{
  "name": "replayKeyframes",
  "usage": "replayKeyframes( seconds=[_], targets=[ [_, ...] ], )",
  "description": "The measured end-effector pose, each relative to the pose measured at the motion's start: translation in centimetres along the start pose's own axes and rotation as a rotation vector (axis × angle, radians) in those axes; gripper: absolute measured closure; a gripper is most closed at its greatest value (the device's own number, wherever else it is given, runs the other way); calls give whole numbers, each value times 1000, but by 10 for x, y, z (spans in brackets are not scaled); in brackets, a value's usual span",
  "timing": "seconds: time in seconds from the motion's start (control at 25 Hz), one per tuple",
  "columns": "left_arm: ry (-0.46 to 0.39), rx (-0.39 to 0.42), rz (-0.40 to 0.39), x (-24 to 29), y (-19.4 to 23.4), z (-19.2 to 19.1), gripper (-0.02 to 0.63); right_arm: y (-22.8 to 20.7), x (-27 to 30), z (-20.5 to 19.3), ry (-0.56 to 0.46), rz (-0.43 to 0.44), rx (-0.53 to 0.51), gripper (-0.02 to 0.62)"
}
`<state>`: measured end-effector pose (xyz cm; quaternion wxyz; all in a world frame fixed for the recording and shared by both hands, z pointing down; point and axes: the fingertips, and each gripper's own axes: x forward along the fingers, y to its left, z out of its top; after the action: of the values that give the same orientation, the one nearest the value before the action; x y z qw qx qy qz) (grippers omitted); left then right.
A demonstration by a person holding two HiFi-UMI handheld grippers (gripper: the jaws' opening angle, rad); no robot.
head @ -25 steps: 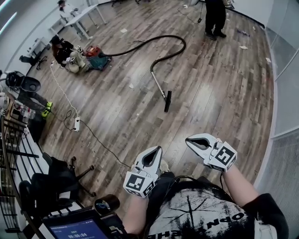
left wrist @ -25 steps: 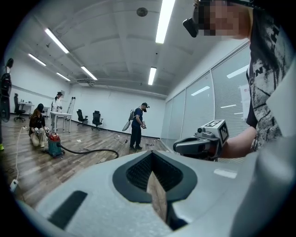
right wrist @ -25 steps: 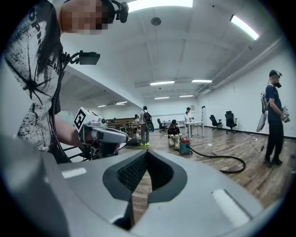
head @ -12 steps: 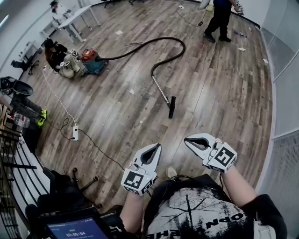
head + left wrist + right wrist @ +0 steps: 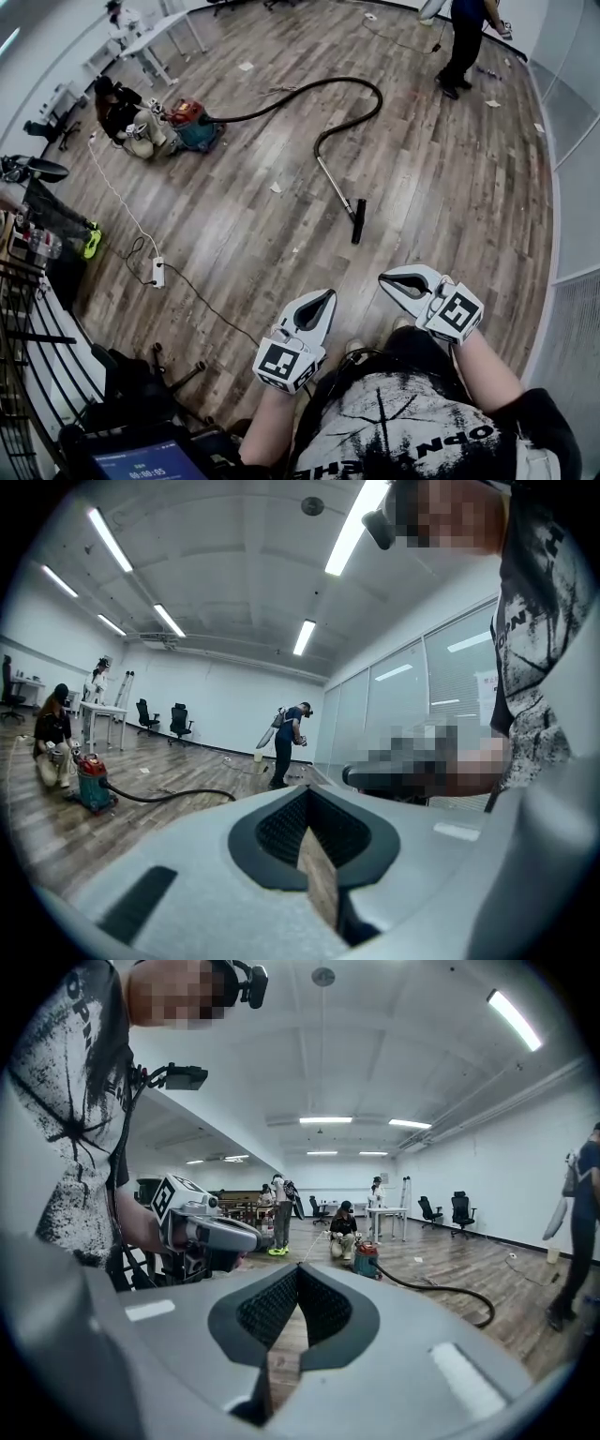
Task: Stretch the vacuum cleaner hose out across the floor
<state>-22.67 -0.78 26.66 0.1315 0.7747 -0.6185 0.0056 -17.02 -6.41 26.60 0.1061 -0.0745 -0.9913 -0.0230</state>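
A red and teal vacuum cleaner (image 5: 192,122) stands on the wood floor at the far left. Its black hose (image 5: 361,82) loops right and back to a metal wand (image 5: 337,186). The wand ends in a black floor head (image 5: 357,221). My left gripper (image 5: 328,294) and right gripper (image 5: 383,278) are held in front of my body, well short of the floor head, both shut with nothing in them. The left gripper view shows the cleaner (image 5: 94,785) and hose (image 5: 178,795) beyond its gripper (image 5: 307,789). The right gripper view shows the cleaner (image 5: 366,1260) and hose (image 5: 450,1295) past its gripper (image 5: 297,1267).
A person (image 5: 117,103) crouches beside the cleaner and another (image 5: 464,37) stands at the far end. A white cable runs to a power strip (image 5: 157,274) at left. Desks, an office chair (image 5: 141,375) and a tablet (image 5: 141,461) line the left; glass walls (image 5: 572,141) close the right.
The whole view has shifted as I move over the floor with both shut grippers; the floor head lies lower in the picture. The standing person has drifted right.
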Motion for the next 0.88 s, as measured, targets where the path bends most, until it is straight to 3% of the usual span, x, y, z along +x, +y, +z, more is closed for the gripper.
replayKeyframes(
  seconds=[0.44,0.56,0.72,0.88],
  targets=[
    [-11,-41,71,17,47,13,606,-49,56,10,9,46,40,589],
    [-19,-44,109,35,71,23,606,-82,75,19,-27,89,-13,589],
    [-14,-35,155,75,106,41,606,-132,97,21,-16,125,29,589],
    [-11,-33,185,119,139,66,606,-185,115,35,-50,189,-23,589]
  ],
)
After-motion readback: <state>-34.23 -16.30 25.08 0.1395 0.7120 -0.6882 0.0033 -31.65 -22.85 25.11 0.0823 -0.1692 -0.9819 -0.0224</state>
